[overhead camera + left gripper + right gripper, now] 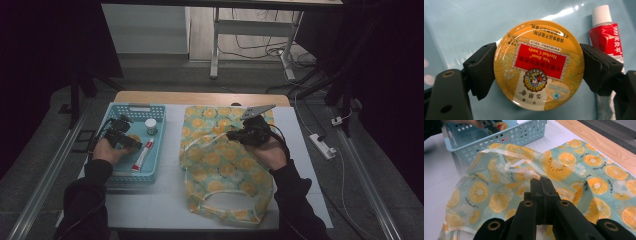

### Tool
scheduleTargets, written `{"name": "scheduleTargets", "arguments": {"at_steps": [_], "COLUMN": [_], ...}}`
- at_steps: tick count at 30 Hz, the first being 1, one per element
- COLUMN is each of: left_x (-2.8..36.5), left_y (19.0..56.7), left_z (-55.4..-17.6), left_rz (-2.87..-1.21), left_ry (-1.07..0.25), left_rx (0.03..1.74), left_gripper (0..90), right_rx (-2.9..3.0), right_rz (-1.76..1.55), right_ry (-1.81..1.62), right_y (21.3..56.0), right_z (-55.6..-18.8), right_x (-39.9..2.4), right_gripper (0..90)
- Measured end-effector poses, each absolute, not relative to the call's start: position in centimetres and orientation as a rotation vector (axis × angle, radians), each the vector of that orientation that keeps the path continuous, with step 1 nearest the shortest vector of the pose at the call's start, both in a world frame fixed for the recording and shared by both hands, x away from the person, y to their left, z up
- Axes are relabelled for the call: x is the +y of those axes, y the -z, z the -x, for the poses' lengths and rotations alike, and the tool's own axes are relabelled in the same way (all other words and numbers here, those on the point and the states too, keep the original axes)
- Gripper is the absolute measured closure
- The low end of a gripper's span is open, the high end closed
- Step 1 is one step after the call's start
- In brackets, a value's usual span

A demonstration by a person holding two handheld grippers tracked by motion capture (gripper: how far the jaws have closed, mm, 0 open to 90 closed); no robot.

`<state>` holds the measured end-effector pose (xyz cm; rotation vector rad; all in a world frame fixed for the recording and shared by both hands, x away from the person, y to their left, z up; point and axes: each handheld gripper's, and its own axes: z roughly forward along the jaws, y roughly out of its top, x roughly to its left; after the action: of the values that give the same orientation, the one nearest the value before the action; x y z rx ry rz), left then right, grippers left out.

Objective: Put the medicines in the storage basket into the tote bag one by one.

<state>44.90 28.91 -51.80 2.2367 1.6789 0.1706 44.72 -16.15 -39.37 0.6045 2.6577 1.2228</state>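
The step in hand looked like the pick-up of a round yellow candy tin with a red label (539,65), which lay flat on the floor of a pale blue perforated plastic basket (159,112) near the left edge of the white table (165,205). The left gripper (539,68) hung over it with its jaws set on either side of the tin's rim, close against it or just touching; whether the pads already pressed I could not tell. Just beside the tin lay a red and white ointment tube with a white cap (605,32), and a small white-capped jar (150,126) stood near the basket's far wall. Toward the table's middle, the right gripper (545,185) had its jaws together, clamped on the edge of a teal cloth bag printed with orange slices (574,167), lifting its mouth slightly off the table. The next move, as I judged it, called for finishing the squeeze on the tin's rim, lifting it straight up clear of the tube, and carrying it across to the held-open bag.
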Motion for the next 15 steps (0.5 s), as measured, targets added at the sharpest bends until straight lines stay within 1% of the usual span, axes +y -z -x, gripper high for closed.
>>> {"name": "scheduleTargets", "arguments": {"at_steps": [6, 15], "left_x": [29.1, 29.0], "left_y": [51.2, 49.9], "left_z": [-44.6, -44.2], "left_rz": [-2.181, -2.148], "left_ry": [-0.176, -0.183], "left_rx": [1.662, 1.579], "left_gripper": [20.4, 20.4], "right_rx": [2.655, 2.653], "right_rz": [-0.611, -0.616], "right_ry": [-1.226, -1.228], "right_y": [39.3, 39.3], "right_z": [-44.7, -44.7], "right_x": [-16.2, -16.2], "right_gripper": [89.5, 89.5]}}
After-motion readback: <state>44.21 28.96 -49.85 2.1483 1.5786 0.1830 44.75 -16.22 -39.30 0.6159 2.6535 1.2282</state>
